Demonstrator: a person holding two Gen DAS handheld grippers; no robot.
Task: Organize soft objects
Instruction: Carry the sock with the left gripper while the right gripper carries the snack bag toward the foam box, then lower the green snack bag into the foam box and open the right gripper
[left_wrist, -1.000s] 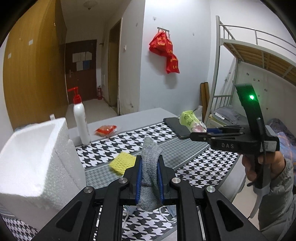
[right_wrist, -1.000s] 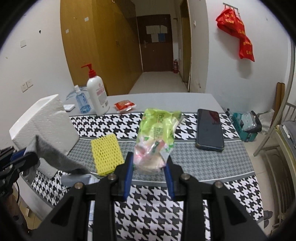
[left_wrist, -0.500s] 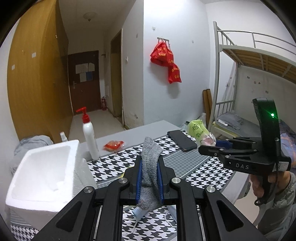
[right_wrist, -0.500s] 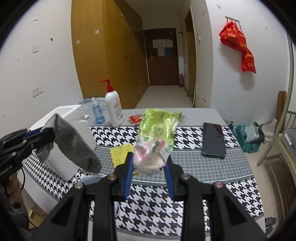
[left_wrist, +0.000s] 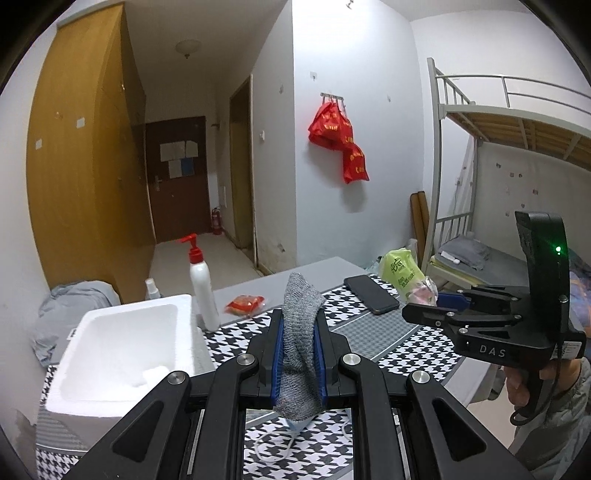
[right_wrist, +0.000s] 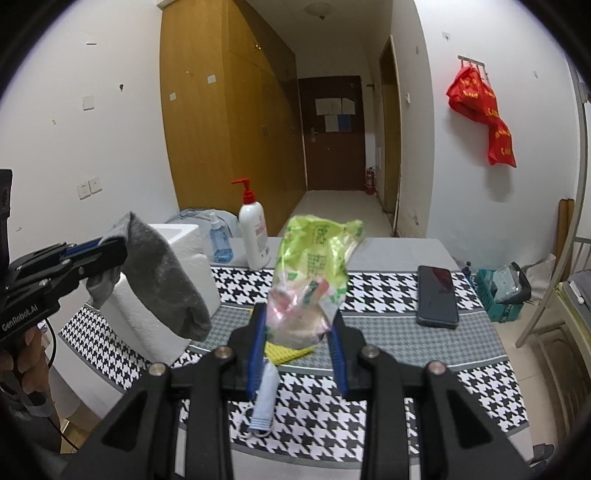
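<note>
My left gripper is shut on a grey knitted sock, held above the checked table. From the right wrist view the sock hangs from that gripper at the left. My right gripper is shut on a green and clear plastic bag of small items, also lifted off the table. In the left wrist view that bag shows ahead of the right gripper. A white foam box stands open at the left. A yellow cloth and a blue face mask lie on the table.
A black phone lies on the table's right part. A red-capped pump bottle, a blue spray bottle and a red packet stand at the far edge. A bunk bed is beyond the table.
Both grippers have risen with the sock and the bag still held; the table and the foam box now sit lower in both views, and the box's inside shows.
</note>
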